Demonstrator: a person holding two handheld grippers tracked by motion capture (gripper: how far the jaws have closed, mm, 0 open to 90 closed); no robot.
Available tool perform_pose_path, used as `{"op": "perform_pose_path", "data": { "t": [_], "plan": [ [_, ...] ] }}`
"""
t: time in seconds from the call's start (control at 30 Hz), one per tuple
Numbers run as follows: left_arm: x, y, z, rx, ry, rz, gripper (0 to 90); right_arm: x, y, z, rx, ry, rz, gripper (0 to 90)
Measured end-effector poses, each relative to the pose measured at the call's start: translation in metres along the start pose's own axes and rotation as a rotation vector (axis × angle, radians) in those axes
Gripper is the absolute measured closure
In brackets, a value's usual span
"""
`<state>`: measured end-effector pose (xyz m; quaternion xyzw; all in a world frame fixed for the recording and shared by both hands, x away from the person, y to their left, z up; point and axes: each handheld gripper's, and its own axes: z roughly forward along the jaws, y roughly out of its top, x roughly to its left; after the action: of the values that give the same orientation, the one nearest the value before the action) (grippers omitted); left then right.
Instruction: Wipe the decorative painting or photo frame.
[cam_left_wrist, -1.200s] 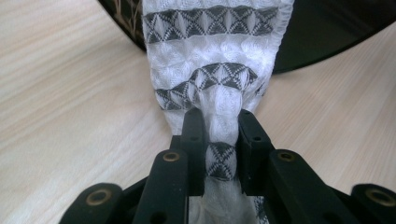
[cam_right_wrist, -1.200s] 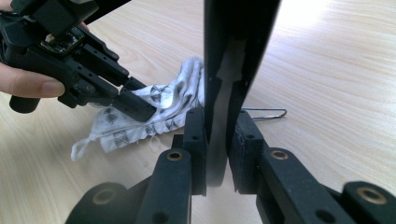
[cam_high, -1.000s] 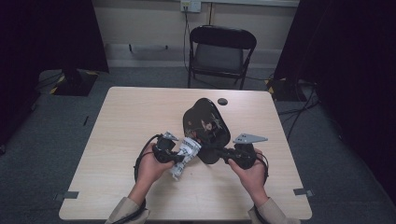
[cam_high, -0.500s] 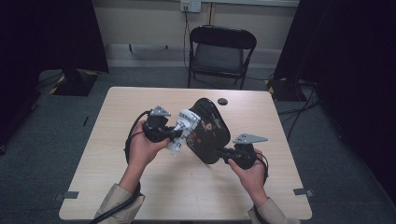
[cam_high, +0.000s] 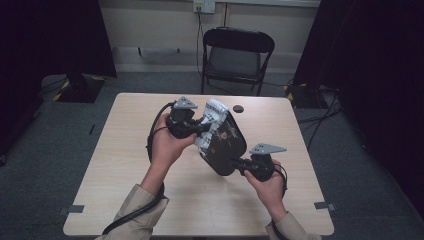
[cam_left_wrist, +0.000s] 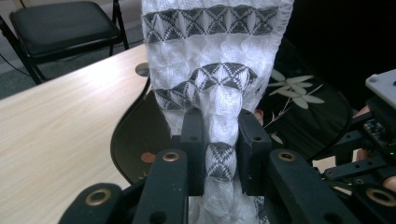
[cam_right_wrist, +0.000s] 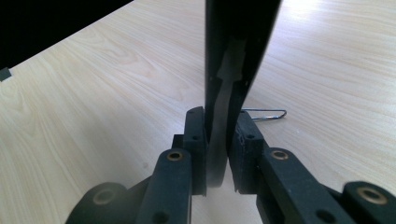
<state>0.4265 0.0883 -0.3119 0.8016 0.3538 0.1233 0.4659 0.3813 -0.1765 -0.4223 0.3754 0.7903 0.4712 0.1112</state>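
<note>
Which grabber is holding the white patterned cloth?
The left gripper, pinching the cloth between its jaws. The right gripper instead clamps the edge of the black tray.

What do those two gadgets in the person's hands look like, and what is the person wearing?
Both are black. The left gripper and the right gripper each carry a grey three-cornered plate on top and trail a black cable. Up close, the jaws are flat black blocks on linked bars with brass-coloured rivets. The sleeves are beige.
</note>
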Motion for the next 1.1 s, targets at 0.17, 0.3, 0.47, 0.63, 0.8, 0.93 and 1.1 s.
{"op": "perform_pose_path", "data": {
  "t": [0.17,0.3,0.47,0.63,0.8,0.93,1.1],
  "plan": [
    [-0.001,-0.009,0.005,0.026,-0.008,0.002,75.6,0.0,0.0,0.0,0.0,0.0,-0.001,78.9],
    [-0.001,-0.018,0.009,0.048,-0.004,0.005,75.5,0.0,0.0,0.0,0.0,-0.002,0.0,78.9],
    [0.0,-0.031,0.016,0.078,-0.01,0.001,75.6,0.001,0.0,0.0,0.001,-0.002,0.0,78.9],
    [-0.001,-0.046,0.024,0.095,-0.019,-0.01,75.6,0.001,0.0,0.0,0.001,-0.003,0.0,78.9],
    [-0.002,-0.059,0.031,0.119,-0.031,-0.026,75.6,0.001,0.0,0.0,0.001,-0.003,0.0,78.9],
    [-0.002,-0.076,0.04,0.16,-0.031,-0.023,75.6,0.001,0.0,0.0,0.003,-0.003,-0.001,78.9],
    [-0.001,-0.088,0.046,0.19,-0.031,-0.028,75.6,0.001,0.0,0.0,0.001,-0.003,0.0,78.9]
  ]
}}
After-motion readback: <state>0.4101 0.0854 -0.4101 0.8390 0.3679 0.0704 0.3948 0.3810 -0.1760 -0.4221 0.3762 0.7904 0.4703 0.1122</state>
